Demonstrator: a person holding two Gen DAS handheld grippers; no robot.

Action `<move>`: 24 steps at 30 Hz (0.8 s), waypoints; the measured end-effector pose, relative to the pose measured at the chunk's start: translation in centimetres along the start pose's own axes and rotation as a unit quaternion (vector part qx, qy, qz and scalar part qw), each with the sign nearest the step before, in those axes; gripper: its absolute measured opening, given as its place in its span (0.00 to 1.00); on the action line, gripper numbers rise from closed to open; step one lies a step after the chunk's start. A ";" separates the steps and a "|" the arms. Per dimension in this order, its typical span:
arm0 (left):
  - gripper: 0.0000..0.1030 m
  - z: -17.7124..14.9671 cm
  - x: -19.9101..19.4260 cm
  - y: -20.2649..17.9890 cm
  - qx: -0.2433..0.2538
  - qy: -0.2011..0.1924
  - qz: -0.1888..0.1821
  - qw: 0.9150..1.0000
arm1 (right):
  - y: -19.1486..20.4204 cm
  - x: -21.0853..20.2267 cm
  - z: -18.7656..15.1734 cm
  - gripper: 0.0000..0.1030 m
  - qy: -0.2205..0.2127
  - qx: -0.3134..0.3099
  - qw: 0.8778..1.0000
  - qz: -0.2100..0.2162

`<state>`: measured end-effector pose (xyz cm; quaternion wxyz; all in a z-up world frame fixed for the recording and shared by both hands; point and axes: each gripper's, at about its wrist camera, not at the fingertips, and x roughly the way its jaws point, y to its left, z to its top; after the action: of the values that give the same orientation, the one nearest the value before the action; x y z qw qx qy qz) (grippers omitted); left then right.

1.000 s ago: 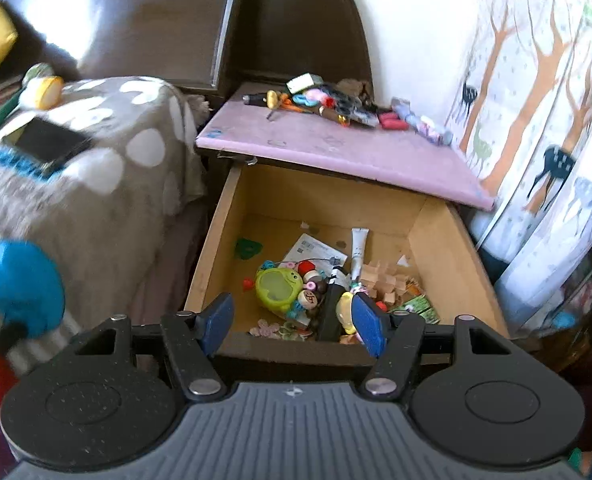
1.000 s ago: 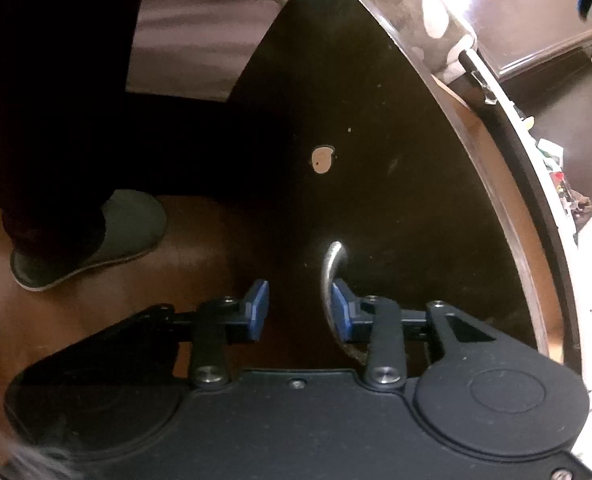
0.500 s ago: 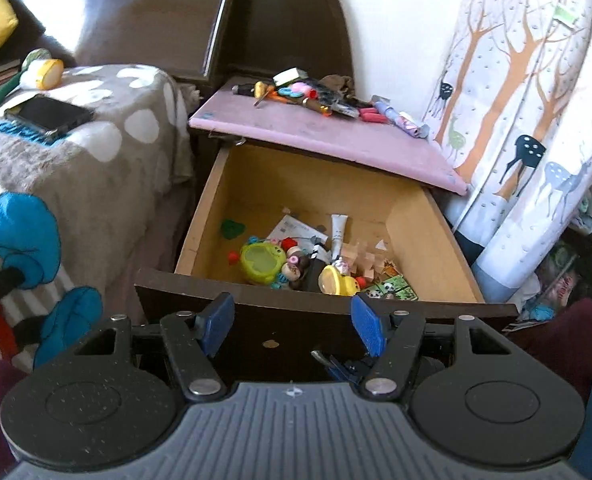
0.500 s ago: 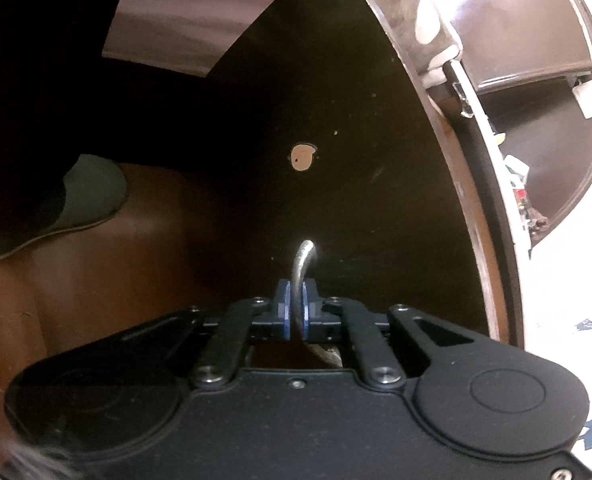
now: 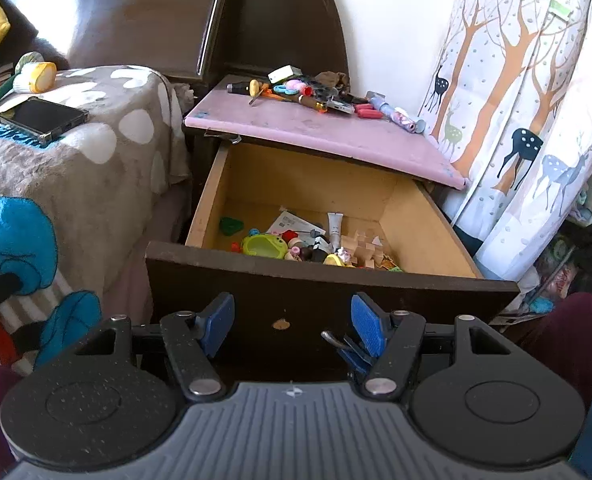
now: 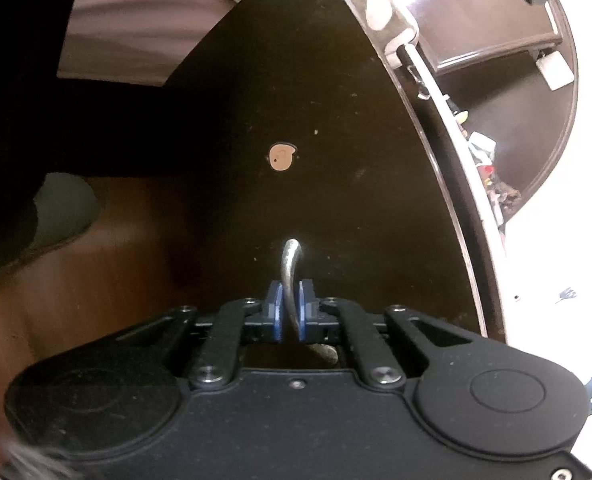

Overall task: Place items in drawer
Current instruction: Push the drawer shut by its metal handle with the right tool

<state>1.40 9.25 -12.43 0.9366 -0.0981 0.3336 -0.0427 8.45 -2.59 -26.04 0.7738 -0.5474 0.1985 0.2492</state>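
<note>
The nightstand drawer (image 5: 416, 216) stands pulled open, with several small toys (image 5: 292, 246) piled on its floor near the front. Its dark front panel (image 5: 296, 292) faces me. My left gripper (image 5: 292, 326) is open and empty, hovering in front of the panel. My right gripper (image 6: 290, 310) is shut on the metal drawer handle (image 6: 290, 264); its blue fingers (image 5: 356, 354) and the handle (image 5: 332, 338) also show in the left wrist view. More small items (image 5: 316, 96) lie at the back of the pink nightstand top (image 5: 316, 132).
A bed with a spotted grey blanket (image 5: 76, 168) lies to the left, with a phone (image 5: 42, 118) on it. A tree-print curtain (image 5: 528, 112) hangs to the right. A slippered foot (image 6: 64, 208) stands on the wooden floor left of the drawer front.
My right gripper has closed on the drawer handle. My left gripper has drawn back and lower, from above the drawer to in front of its panel.
</note>
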 end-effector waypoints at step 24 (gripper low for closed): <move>0.62 2.3 3.9 0.8 0.057 -0.022 0.010 0.998 | -4.6 8.4 1.7 0.00 0.020 0.010 0.999 -0.027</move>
<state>5.85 9.84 -13.29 0.9483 -0.0420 0.3105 -0.0502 17.93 -0.80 -26.90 0.7819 -0.5492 0.2013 0.2155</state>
